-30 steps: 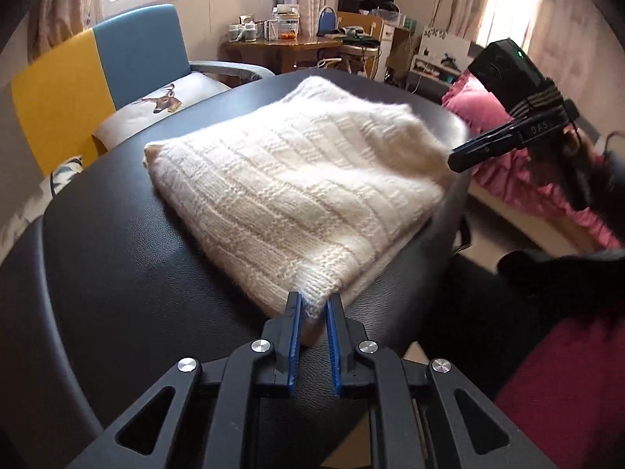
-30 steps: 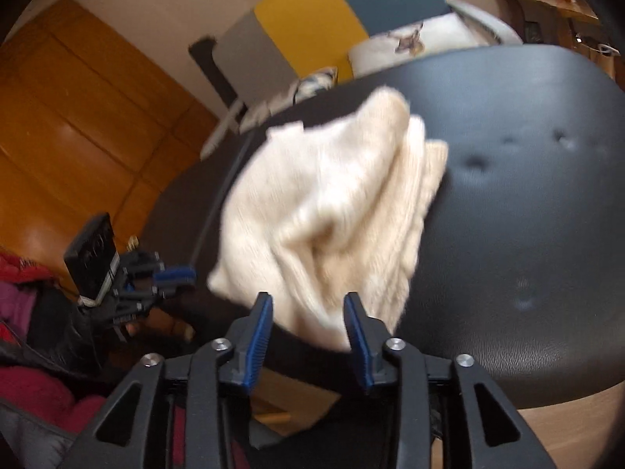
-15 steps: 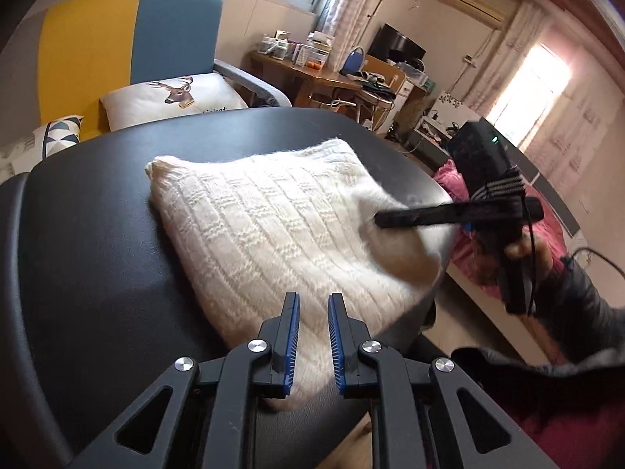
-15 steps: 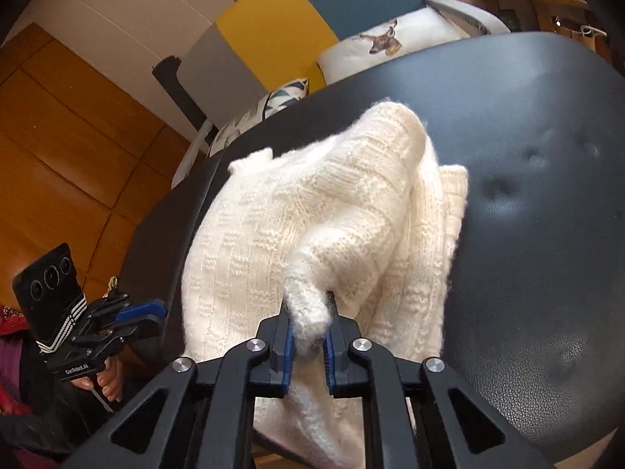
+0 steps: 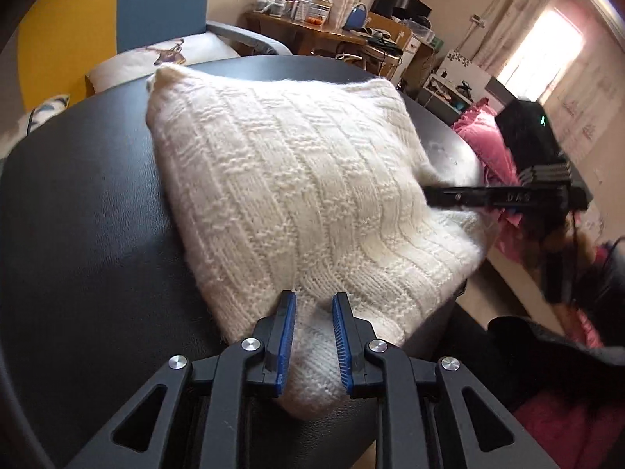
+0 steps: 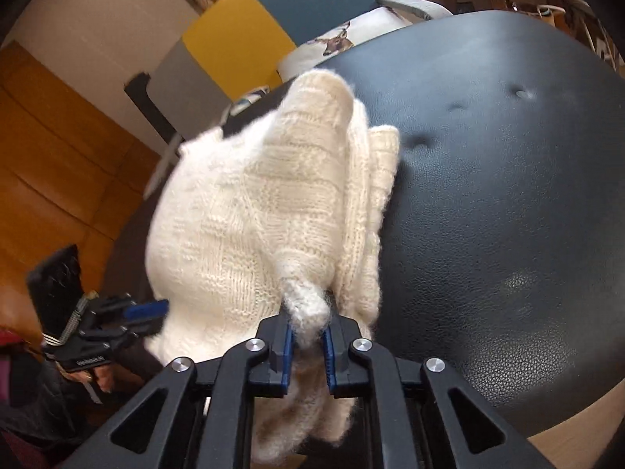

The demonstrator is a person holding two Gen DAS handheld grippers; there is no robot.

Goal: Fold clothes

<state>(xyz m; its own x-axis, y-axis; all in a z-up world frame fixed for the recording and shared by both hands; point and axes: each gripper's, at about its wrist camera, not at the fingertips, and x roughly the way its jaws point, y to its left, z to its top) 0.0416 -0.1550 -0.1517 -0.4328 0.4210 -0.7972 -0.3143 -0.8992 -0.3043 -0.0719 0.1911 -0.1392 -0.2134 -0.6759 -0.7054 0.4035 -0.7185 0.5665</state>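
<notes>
With the cream knit sweater (image 5: 297, 195) lying folded on the black padded table (image 5: 86, 234), the left gripper (image 5: 312, 336) (jaws just widened, seemingly still touching its near corner) and right gripper (image 6: 306, 346), pinched on a tuft, must next carry that edge over.

A cream knitted sweater (image 5: 297, 203) lies folded on the black padded tabletop (image 5: 90, 234). Its near corners are lifted and bunched, overhanging the near edge.
</notes>
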